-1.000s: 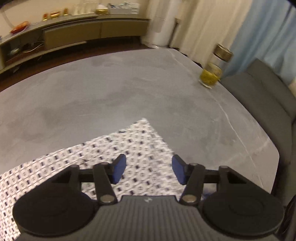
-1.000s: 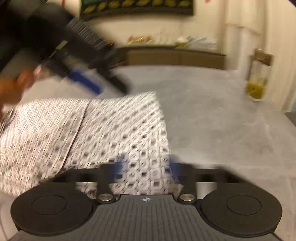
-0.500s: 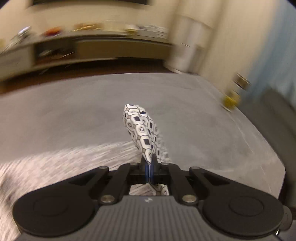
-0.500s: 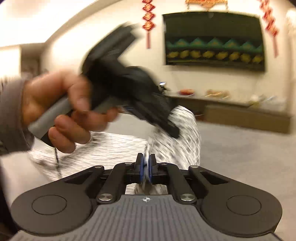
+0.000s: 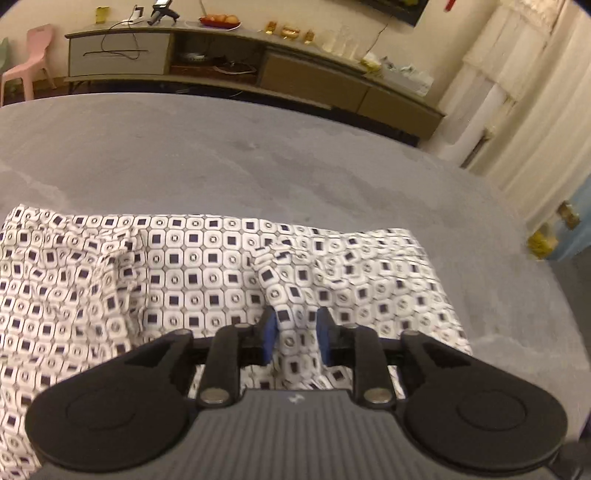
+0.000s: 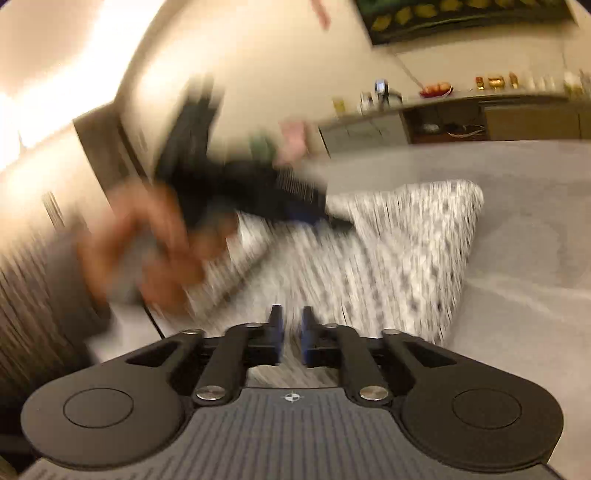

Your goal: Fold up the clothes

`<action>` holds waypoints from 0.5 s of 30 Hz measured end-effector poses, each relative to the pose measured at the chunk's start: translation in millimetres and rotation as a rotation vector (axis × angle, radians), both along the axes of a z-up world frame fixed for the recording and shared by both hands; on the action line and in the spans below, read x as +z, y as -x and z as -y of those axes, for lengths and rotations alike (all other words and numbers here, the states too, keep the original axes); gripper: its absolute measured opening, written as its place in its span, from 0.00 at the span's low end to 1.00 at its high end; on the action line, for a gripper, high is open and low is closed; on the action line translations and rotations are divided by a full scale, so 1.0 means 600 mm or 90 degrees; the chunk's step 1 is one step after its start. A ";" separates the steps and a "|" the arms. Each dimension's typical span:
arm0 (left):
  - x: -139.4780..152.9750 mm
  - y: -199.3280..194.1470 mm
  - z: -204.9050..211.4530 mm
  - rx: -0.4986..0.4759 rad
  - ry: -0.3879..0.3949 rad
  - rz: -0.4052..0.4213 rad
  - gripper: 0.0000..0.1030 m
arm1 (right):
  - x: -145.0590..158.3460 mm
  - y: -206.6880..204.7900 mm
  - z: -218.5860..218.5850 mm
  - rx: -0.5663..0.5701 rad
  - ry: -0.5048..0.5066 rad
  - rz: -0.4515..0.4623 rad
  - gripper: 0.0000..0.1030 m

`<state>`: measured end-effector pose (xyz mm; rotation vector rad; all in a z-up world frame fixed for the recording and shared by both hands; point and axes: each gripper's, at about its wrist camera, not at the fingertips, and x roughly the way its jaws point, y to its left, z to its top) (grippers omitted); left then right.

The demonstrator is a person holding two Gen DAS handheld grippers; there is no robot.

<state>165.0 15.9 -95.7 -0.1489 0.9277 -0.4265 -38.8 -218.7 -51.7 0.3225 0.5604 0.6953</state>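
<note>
The left gripper (image 5: 294, 332) is opening; a ridge of the patterned cloth (image 5: 207, 266) stands between its blue pads, released. The right gripper (image 6: 291, 332) is opening too, over blurred cloth. The cloth lies across the lower half of the grey table (image 5: 258, 158).

A grey table (image 5: 258, 155) fills the foreground, and beyond it a long low sideboard (image 5: 229, 70) runs along the wall. On the sideboard sits a red dish of fruit (image 5: 219, 20); a pink plastic chair (image 5: 27, 59) stands at its left end. Pale curtains (image 5: 535, 110) hang at the right, with a glass jar (image 5: 543, 240) below them at the table's edge.
</note>
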 end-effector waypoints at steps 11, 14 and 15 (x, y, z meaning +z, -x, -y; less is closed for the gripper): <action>-0.024 0.077 0.005 0.006 -0.023 -0.009 0.03 | -0.045 -0.040 -0.028 -0.121 0.197 -0.024 0.37; -0.010 0.076 -0.012 0.052 -0.026 0.010 0.02 | -0.036 -0.033 -0.024 -0.130 0.200 -0.007 0.37; -0.002 0.077 -0.018 0.065 -0.025 0.016 0.02 | -0.030 -0.028 -0.016 -0.131 0.178 0.006 0.37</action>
